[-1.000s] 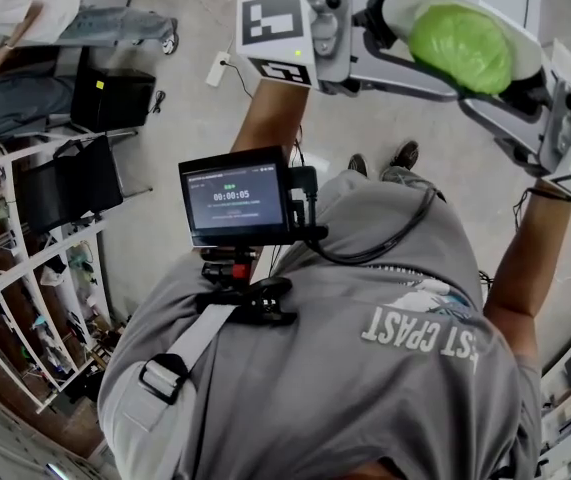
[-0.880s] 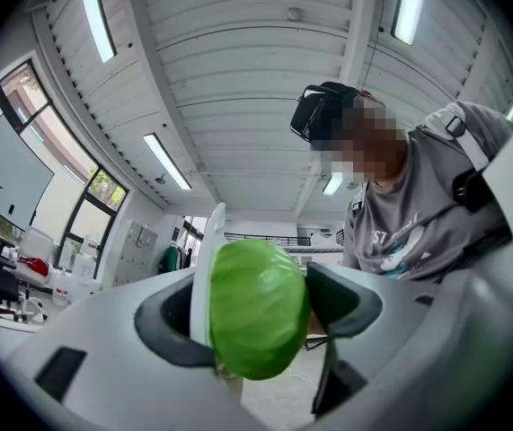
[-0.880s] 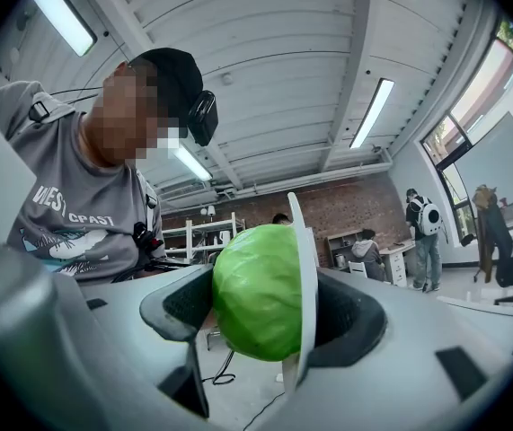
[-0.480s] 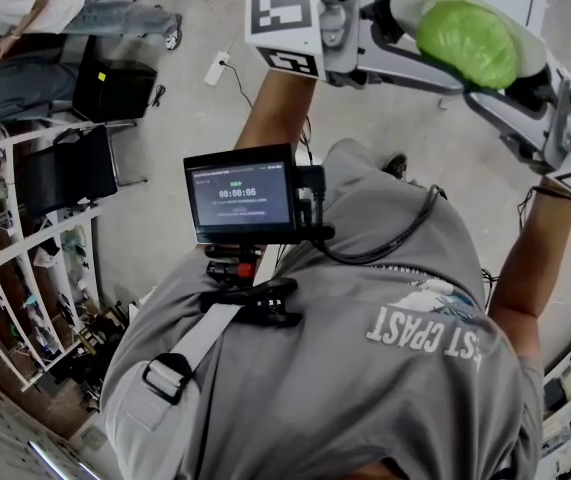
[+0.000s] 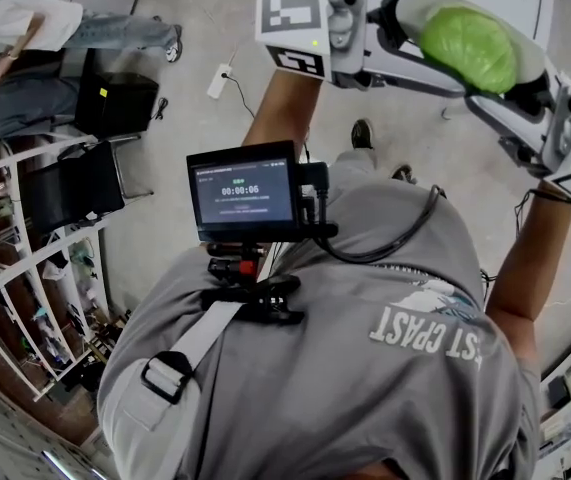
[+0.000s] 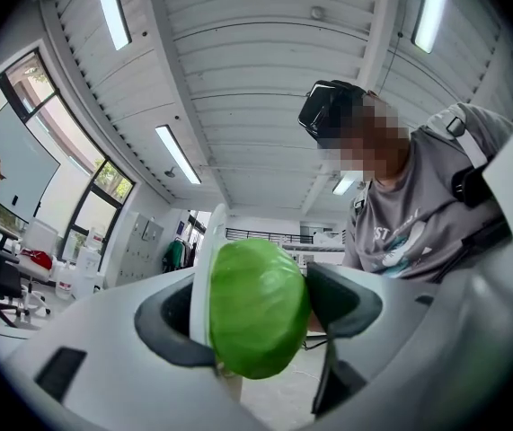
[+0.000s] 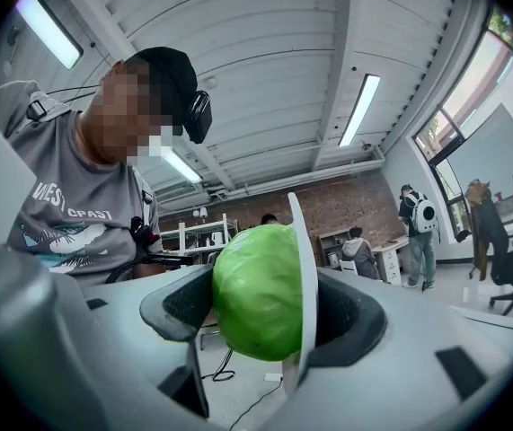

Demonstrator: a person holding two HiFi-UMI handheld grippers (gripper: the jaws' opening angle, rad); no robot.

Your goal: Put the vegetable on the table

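Cabbage [image 5: 468, 48] sits between the jaws of both claws. Left claw [image 6: 258, 311] and right claw [image 7: 263, 305] face each other, jaws spread wide, pads clamped on it.

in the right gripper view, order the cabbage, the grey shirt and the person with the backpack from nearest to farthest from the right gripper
1. cabbage, centre, clamped in the right tongs.
2. grey shirt, left, just beyond.
3. person with the backpack, right, far across the room.
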